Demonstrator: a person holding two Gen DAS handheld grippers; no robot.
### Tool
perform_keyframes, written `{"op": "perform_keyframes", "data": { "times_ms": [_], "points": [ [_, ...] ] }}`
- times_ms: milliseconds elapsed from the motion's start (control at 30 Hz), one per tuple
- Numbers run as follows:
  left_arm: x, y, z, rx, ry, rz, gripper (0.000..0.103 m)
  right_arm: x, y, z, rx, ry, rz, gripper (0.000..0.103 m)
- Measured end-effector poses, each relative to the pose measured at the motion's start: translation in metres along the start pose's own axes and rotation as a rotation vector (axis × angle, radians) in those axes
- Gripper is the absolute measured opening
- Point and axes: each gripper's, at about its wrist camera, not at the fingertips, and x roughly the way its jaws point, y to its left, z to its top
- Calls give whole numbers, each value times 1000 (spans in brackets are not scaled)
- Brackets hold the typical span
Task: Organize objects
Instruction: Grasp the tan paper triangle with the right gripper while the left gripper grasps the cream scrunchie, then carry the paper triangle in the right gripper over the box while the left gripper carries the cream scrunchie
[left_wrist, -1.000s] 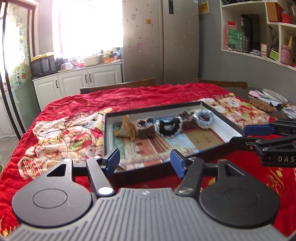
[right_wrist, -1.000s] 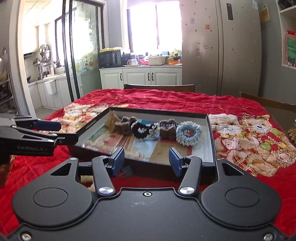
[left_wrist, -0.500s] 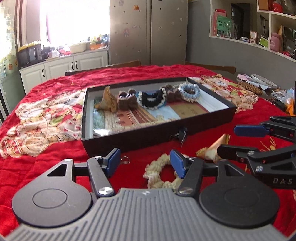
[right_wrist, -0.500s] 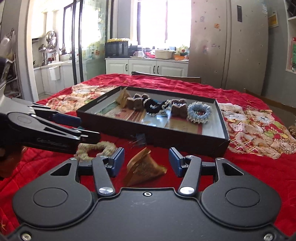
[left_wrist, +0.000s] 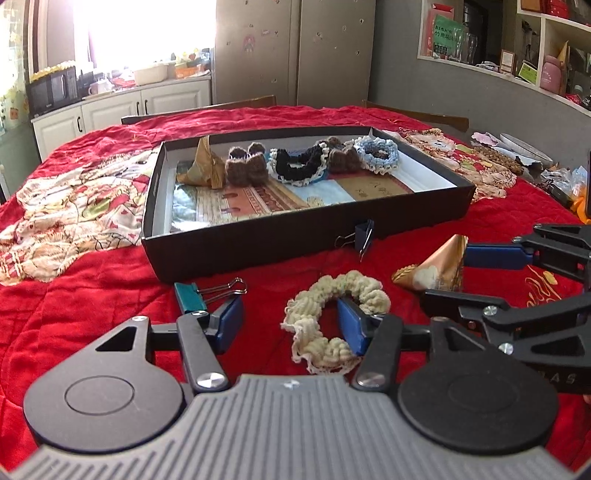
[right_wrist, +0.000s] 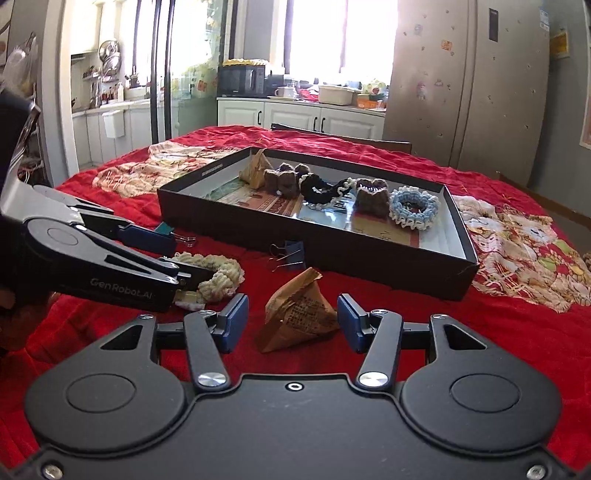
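Observation:
A cream scrunchie lies on the red cloth in front of the black box. My left gripper hangs low over it with its jaws closing. The right pad sits inside the ring, the left pad stands clear of it, and neither presses it. In the right wrist view, a gold paper pyramid stands between the pads of my right gripper, which is open and not touching it. The box holds another pyramid, brown knitted bows, a black scrunchie and a blue scrunchie.
A teal binder clip lies just ahead of my left finger. A blue binder clip leans by the box's front wall. The two grippers sit close side by side. A plate and small clutter fill the far right table edge.
Both grippers have sunk toward the cloth in front of the box. The scrunchie and the pyramid have come in between their jaws. The left jaws have narrowed a little.

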Motion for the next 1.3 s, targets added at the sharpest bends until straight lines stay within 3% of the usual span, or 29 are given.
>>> {"op": "perform_keyframes", "data": {
  "times_ms": [333,567,733,1300],
  "points": [
    [1,-2,-1,6,8,-12,41,9,1,-1,-16,24,-20,50],
    [2,-6,-1,21,9,-19,30,13,-1,-1,-7,37,-29,38],
    [1,-8,-2,29,8,-22,20,13,-3,-2,0,37,-26,36],
    [-9,-9,3,25,-8,-35,16,8,0,-2,-9,29,-11,32]
  ]
}}
